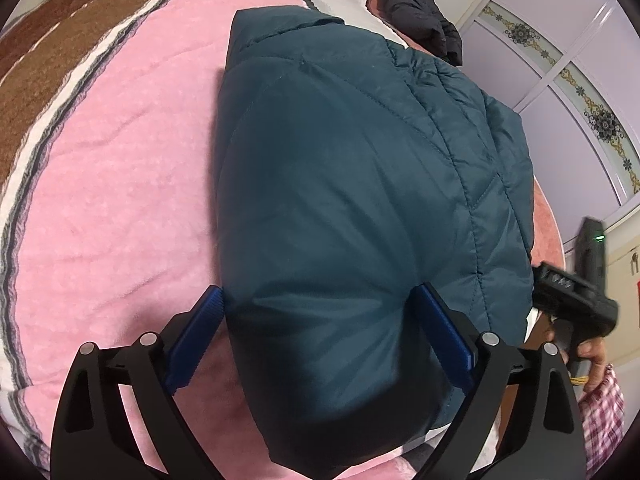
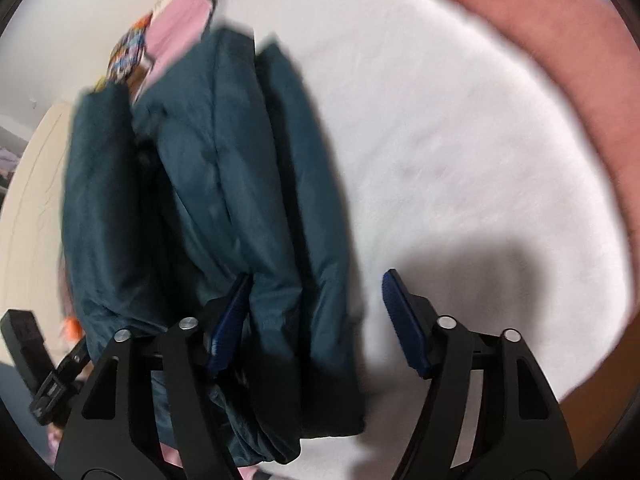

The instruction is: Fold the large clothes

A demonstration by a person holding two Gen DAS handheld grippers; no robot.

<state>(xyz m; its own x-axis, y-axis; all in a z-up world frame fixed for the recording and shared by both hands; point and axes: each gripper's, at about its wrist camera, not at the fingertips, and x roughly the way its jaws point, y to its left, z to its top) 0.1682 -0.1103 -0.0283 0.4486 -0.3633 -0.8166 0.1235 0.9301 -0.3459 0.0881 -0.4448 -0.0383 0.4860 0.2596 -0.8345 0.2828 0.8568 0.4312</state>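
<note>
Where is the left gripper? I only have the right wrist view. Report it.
Observer: The left gripper straddles the near end of the folded teal jacket. Its jaws stand wide and are not pinching the fabric.
Operator: Name anything else lying on the bed.
Observer: A black padded garment lies beyond the jacket's far end.
Operator: Tell me what stands past the bed on that side.
Observer: A pale wardrobe door with gold floral trim.
</note>
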